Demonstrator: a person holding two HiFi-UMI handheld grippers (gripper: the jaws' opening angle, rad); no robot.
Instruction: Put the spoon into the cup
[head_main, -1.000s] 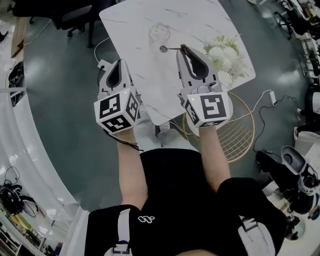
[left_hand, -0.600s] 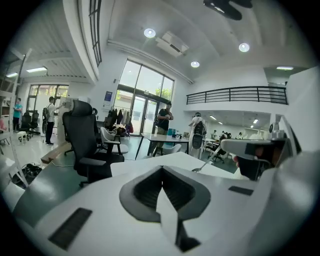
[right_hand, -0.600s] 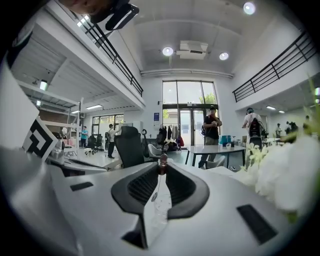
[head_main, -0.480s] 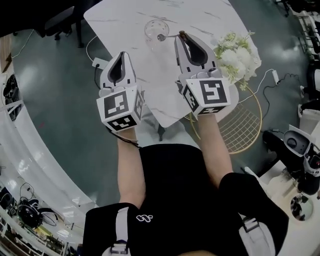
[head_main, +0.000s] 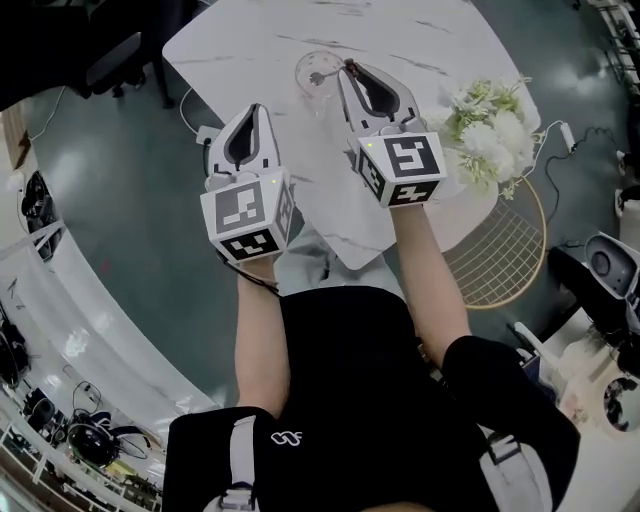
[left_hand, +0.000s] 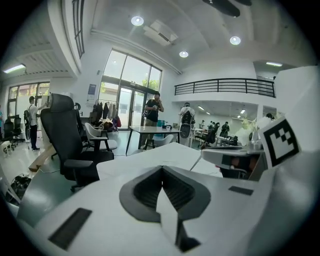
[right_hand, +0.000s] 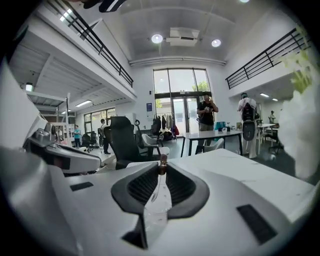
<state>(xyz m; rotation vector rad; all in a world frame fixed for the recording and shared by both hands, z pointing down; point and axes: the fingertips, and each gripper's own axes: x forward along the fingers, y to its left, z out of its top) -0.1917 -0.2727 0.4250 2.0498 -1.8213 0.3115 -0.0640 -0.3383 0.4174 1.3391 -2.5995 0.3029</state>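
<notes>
A clear glass cup (head_main: 306, 64) stands on the white marble table (head_main: 420, 40). My right gripper (head_main: 347, 67) is shut on the dark handle end of a metal spoon (head_main: 330, 73), whose bowl hangs over the cup's mouth. In the right gripper view the spoon (right_hand: 153, 192) slants down from the closed tips of my right gripper (right_hand: 162, 167) into the cup (right_hand: 159, 212) below. My left gripper (head_main: 253, 108) is shut and holds nothing; it hovers over the table's near left edge, apart from the cup. In the left gripper view my left gripper (left_hand: 161, 168) shows its jaws closed together.
A bunch of white flowers (head_main: 490, 125) stands on the table just right of my right arm. A gold wire chair (head_main: 505, 265) sits below the table's right edge. A black office chair (head_main: 115, 60) is at the far left; further tables, chairs and people stand beyond.
Both grippers have moved forward over the table. The spoon has travelled left with the right gripper, from beside the cup to over its mouth.
</notes>
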